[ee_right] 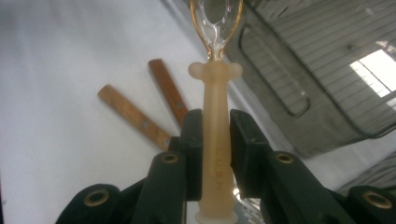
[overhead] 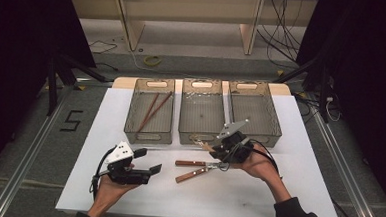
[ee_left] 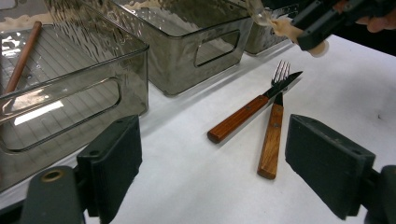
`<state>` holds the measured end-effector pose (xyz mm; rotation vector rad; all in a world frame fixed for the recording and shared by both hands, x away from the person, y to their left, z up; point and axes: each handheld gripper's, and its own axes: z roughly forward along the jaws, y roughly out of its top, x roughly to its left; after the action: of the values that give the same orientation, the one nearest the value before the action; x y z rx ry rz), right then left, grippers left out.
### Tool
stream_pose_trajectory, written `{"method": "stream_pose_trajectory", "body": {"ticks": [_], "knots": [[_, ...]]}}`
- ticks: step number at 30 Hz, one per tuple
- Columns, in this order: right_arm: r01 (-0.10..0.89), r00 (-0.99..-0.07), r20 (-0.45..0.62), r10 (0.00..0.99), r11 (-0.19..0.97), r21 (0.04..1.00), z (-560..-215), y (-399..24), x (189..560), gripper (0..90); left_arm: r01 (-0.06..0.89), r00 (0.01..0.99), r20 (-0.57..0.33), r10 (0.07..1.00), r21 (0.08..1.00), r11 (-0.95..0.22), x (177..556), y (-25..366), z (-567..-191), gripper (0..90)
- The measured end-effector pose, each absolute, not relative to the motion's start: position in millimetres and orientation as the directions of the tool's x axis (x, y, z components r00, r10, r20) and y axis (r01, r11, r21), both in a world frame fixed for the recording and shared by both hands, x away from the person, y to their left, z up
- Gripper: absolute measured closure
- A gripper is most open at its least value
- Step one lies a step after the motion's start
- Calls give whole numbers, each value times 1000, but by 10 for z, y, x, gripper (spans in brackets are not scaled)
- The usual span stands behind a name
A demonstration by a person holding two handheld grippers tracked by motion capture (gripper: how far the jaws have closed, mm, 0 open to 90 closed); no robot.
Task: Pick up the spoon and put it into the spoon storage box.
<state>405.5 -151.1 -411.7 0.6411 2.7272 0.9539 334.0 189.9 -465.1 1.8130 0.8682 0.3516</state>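
Observation:
My right gripper (overhead: 215, 148) is shut on the pale beige handle of a spoon (ee_right: 215, 116), whose clear bowl points away from the jaws. It hangs above the table just in front of the middle bin (overhead: 199, 135); the spoon (ee_left: 285, 28) also shows in the left gripper view at the upper right. Below it a wooden-handled knife (overhead: 190, 163) and fork (overhead: 190, 177) lie crossed at their metal ends on the white table. My left gripper (overhead: 148, 161) rests at the front left, open, jaws (ee_left: 215, 158) aimed at the knife (ee_left: 243, 116) and fork (ee_left: 273, 135), holding nothing.
Three grey see-through bins stand in a row at the back of the white table top (overhead: 301, 194). The left bin (overhead: 148, 132) holds two brown chopsticks (overhead: 153, 110); the right bin (overhead: 273, 123) looks bare. Dark stands and cables lie beyond the table.

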Motion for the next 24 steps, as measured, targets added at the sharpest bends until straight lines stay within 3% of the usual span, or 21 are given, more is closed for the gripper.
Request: {"method": "stream_pose_trajectory", "body": {"ticks": [24], "knots": [[434, -798, -20, 602, 598, 674, -3938, -1367, 4615, 765, 399, 698, -154, 699, 895, -201, 3351, 1891, -4678, 181]]}}
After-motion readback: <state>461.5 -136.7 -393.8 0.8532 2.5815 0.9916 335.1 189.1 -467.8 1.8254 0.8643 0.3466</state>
